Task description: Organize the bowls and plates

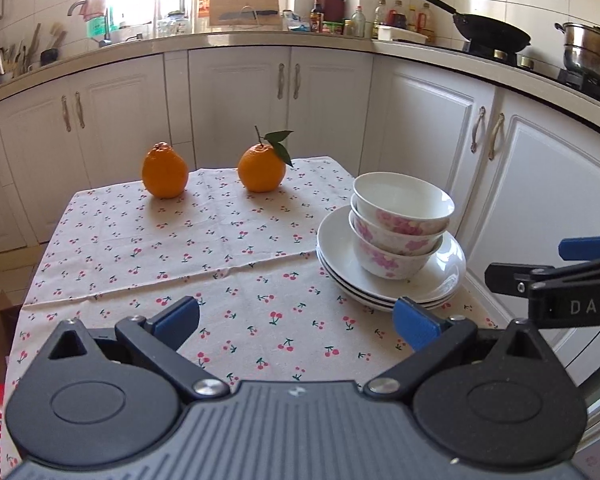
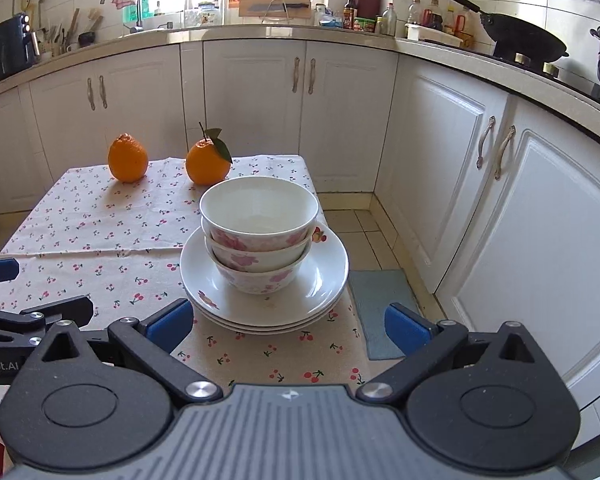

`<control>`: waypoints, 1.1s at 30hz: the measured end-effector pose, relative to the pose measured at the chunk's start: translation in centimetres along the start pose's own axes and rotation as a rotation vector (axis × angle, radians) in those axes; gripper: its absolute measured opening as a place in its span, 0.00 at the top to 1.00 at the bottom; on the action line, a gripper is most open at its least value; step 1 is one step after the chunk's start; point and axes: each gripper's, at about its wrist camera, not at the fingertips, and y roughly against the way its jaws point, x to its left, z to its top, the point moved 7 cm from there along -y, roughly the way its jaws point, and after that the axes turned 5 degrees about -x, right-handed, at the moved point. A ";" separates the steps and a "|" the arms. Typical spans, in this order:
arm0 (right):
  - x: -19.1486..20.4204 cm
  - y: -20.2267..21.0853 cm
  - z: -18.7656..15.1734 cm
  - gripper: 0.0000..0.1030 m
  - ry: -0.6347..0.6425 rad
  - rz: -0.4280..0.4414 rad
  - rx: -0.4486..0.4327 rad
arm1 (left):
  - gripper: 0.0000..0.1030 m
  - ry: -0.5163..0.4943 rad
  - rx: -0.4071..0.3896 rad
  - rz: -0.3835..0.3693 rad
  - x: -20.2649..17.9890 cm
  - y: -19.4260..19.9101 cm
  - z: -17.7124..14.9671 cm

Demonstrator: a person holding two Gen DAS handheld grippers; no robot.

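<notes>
Left wrist view: the left gripper (image 1: 296, 320) hangs over the near part of the table (image 1: 140, 264), its blue-padded fingers (image 1: 182, 312) spread wide with only cherry-print cloth between them, holding nothing. Three nested bowls (image 1: 400, 224) with pink flowers sit on a stack of white plates (image 1: 340, 256) at the table's right edge, toward the near corner; the right pad of this gripper shows just in front of the plates' rim, whether touching I cannot tell. Two oranges (image 1: 165, 176) stand near the far edge, the right one with a stem and leaf. The right gripper (image 1: 556, 268) enters from the right side, beyond the table's right edge.

Right wrist view: the right gripper (image 2: 288, 326) points at the stack from the near side, its fingers (image 2: 406, 330) wide apart and empty, one pad over the cloth beside the plates (image 2: 328, 276), the other past the table's right edge over a floor mat (image 2: 380, 304). The bowls (image 2: 260, 232) rest in the middle of the top plate, upright and nested. Both oranges (image 2: 128, 158) stand along the far edge. Part of the left gripper (image 2: 0, 292) shows at the left side, over the cloth.
</notes>
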 end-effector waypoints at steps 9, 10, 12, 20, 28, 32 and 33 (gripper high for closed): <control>0.7 0.8 0.2 0.00 -0.002 0.008 -0.007 | 0.01 0.014 0.013 0.043 -0.1 1.1 0.1; 0.7 0.9 0.2 0.00 -0.002 0.007 -0.011 | 0.01 0.016 0.013 0.045 -0.1 1.1 0.2; 0.7 0.8 0.2 0.00 -0.001 0.006 -0.007 | 0.01 0.025 0.010 0.049 -0.1 1.2 0.2; 0.7 0.8 0.4 0.00 0.003 0.003 -0.015 | 0.01 0.037 0.006 0.062 0.0 1.3 0.4; 1.1 1.0 0.5 0.00 0.013 0.019 -0.023 | 0.01 0.042 0.012 0.080 0.1 1.3 0.2; 1.1 1.1 0.7 0.00 0.011 0.022 -0.030 | 0.01 0.044 0.003 0.081 0.1 1.5 0.4; 1.1 1.1 0.8 0.00 0.010 0.023 -0.033 | 0.01 0.045 0.002 0.080 0.1 1.5 0.5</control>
